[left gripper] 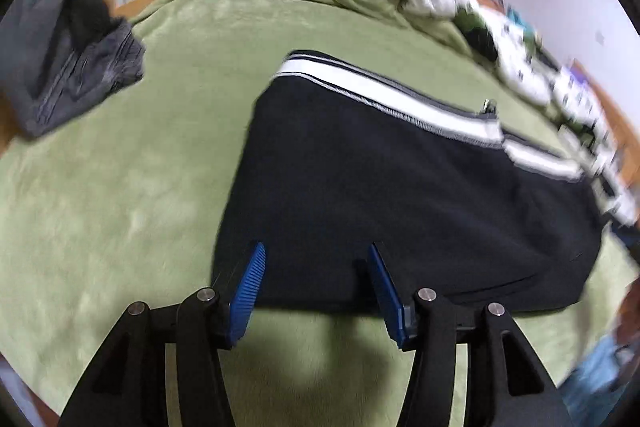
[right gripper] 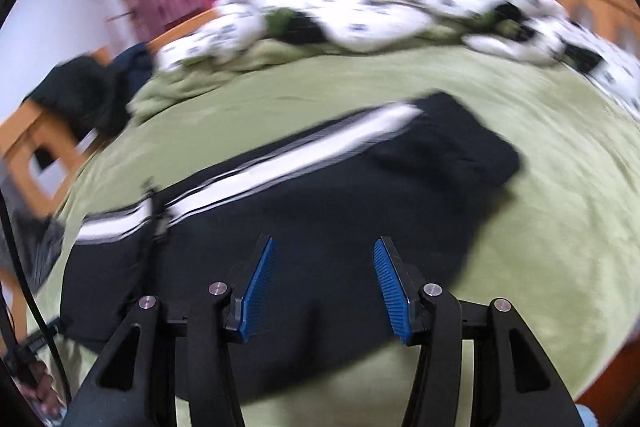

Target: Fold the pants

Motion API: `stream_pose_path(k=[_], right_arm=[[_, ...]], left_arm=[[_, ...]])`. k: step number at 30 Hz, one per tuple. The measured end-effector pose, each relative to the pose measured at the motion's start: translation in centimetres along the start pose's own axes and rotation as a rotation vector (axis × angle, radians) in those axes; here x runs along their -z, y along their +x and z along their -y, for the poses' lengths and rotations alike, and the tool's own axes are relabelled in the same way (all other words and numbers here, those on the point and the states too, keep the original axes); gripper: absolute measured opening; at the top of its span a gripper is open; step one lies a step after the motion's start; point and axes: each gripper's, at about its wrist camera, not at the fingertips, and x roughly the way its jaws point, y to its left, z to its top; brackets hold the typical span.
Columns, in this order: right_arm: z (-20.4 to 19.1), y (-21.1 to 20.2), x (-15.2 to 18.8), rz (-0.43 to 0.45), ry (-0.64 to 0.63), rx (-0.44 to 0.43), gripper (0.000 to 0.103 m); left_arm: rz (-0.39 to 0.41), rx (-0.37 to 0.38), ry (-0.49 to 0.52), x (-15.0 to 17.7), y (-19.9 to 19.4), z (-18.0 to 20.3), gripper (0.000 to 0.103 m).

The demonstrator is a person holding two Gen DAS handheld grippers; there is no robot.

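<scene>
The pants [left gripper: 400, 179], dark with a white side stripe [left gripper: 384, 99], are found lying flat on the green blanket [left gripper: 120, 187] of a bed, already laid in half lengthwise so that one leg rests on the other. The left gripper [left gripper: 316, 283] is positioned over the near long edge at one end, its blue fingers [left gripper: 250, 291] spread with nothing pinched between them. The right gripper [right gripper: 324, 279] is held over the near edge toward the other end, likewise spread and empty. The step in hand is judged to be the taking of a fresh hold for the next fold. It is best done by seating both layers of cloth fully between the pads at matching points on the edge, so that the halves are carried over together without skewing. The long axis of the garment is seen to run across both views, parallel to the stripe; the bunched dark end [right gripper: 472, 151] lies toward the right-hand side, and which end is the waistband cannot be told through the blur.
</scene>
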Motion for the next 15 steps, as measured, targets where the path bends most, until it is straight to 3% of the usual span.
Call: stream_pose_path(k=[3,4,6,8,11,15], right_arm=[[-1.8,2.4,2.0,-0.067,-0.038,-0.113,0.058],[-2.1,4.2,3.3,-0.136,-0.044,-0.096,0.058],[-2.2,6.0,5.0,-0.19,-0.058,-0.047,0.058],[-2.8,5.1,6.0,-0.103,-0.1,-0.02,0.057],[-3.7,4.6,6.0,-0.119,-0.149,0.017,0.057],[-3.1,3.8,5.5,-0.138,-0.123,0.001,0.057]], left_arm=[[0.03,0.072,-0.115,0.9,-1.6,-2.9,0.053],[0.032,0.079,-0.138,1.1,-1.7,-3.6,0.054],[0.028,0.11,-0.187,1.7,-1.6,-5.2,0.054],[0.019,0.126,-0.236,2.1,-1.2,-6.3,0.054],[0.002,0.181,-0.275,2.1,0.4,-7.0,0.054],[-0.011,0.217,-0.301,1.6,2.4,-6.6,0.052]])
